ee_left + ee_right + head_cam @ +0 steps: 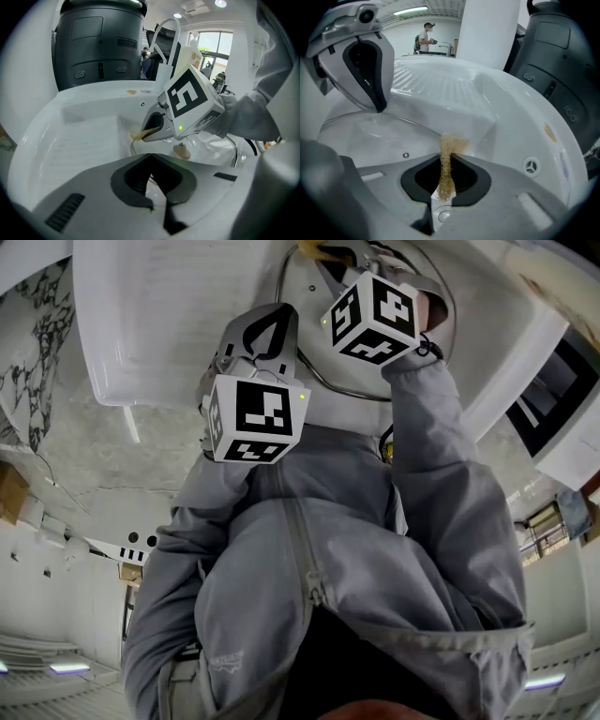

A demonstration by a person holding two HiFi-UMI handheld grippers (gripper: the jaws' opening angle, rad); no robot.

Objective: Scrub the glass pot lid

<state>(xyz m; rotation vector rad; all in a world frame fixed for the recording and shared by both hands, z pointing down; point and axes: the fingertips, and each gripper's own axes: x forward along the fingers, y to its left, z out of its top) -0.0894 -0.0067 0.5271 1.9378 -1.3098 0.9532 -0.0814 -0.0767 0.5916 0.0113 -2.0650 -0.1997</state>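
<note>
Sink [520, 122] is white, with the ribbed drainboard [141, 324] at the left in the head view.

Next is my left gripper [151, 157]. Its jaws are together with nothing bulky between them, and the tips are down at the near rim of the glass pot lid [206, 145] (can't tell whether they actually pinch the rim). The right gripper view agrees: the left tips meet the lid's metal edge.

The lid is in the sink basin, between the two grippers in the head view. Its beige knob [181, 151] shows just beyond my left jaws. Can't tell if the lid lies flat or is tipped.

My right gripper [446, 159] is to the right of the left one and further in over the basin. It's clamped on a tan scouring pad [452, 143], a thin fibrous strip held edge-on between the jaws, with its frayed end past the tips. That end sits near the lid's far rim and the step in the sink wall (contact not readable). Both grippers point steeply down into the basin, marker cubes toward me.

Further right in the right gripper view are a round overflow cap [530, 166] on the sink wall and a big black unit [562, 61] behind the sink. A chrome faucet arch [169, 33] shows behind my right gripper in the left gripper view.
</note>
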